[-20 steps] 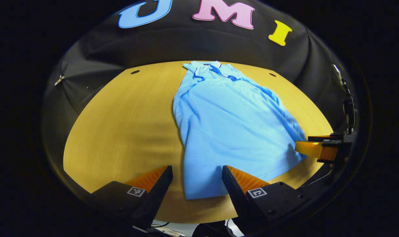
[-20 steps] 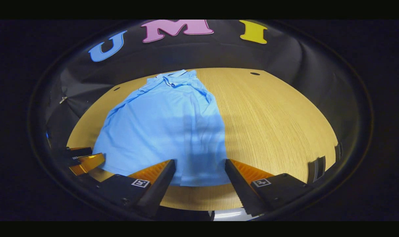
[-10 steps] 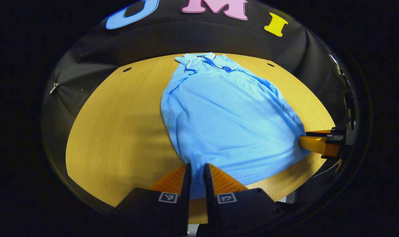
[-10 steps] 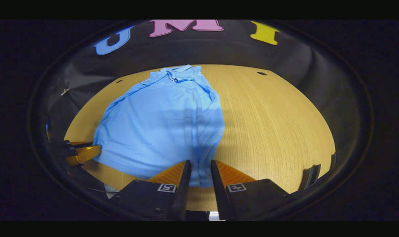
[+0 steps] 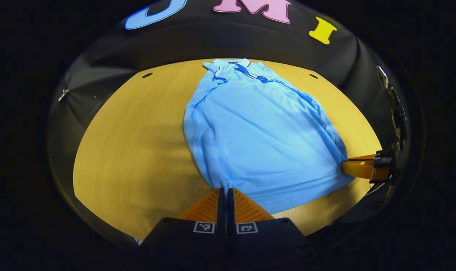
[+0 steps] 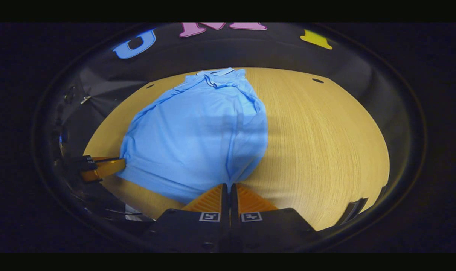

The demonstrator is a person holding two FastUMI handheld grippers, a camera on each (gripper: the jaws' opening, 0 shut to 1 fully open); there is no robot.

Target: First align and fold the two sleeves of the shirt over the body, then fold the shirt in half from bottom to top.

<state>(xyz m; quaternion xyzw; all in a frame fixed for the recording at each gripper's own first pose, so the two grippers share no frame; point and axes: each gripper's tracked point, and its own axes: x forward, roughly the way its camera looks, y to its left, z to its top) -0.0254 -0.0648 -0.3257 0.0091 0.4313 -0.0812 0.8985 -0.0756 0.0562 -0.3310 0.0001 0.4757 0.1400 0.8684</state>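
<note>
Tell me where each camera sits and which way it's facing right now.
Left gripper view: rides the left hand-held gripper at the shirt's hem, facing the collar; own fingers clamp the hem.
Right gripper view: rides the right hand-held gripper at the hem's other corner, facing the collar.
Shared: shirt, table, and each shows the other gripper at its edge.

We find no readable words, brands or numbers on the shirt (image 5: pixel 258 135) or the worktop (image 5: pixel 137 143). Each gripper body carries two small square black-and-white coded markers (image 5: pixel 204 227), one behind each finger; these are patterns, not text we can read.
</note>
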